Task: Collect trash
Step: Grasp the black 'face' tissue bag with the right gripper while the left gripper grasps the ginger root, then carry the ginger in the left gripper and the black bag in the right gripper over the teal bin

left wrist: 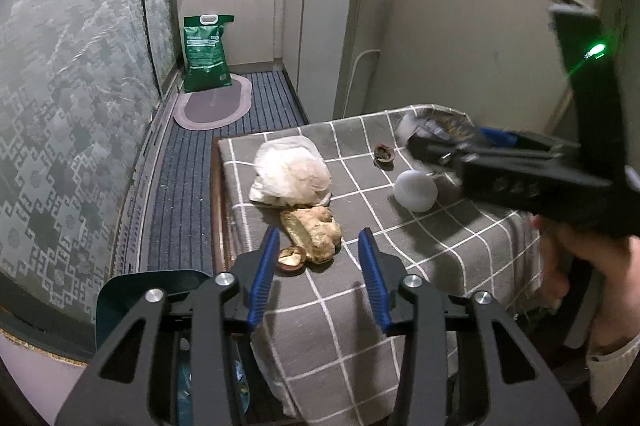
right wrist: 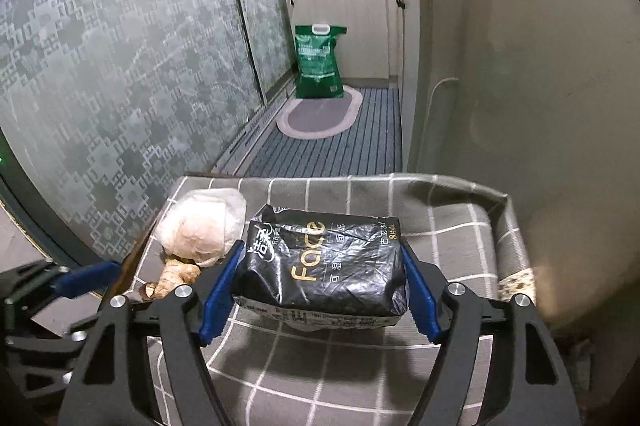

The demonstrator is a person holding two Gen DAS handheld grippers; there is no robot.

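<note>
Blurring right hand-held gripper (left wrist: pixel 424 146), tissue pack (right wrist: pixel 324 262) clamped.

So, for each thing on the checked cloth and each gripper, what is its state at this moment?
Left gripper: open, nothing between the pads, above the ginger.
Right gripper: shut on the black tissue pack.
Black tissue pack: crumpled, held off the cloth.
Ginger: lying loose on the cloth.
White plastic bag: crumpled, resting on the cloth.
White cup: tipped on its side.
Nut shell: lying alone.
</note>
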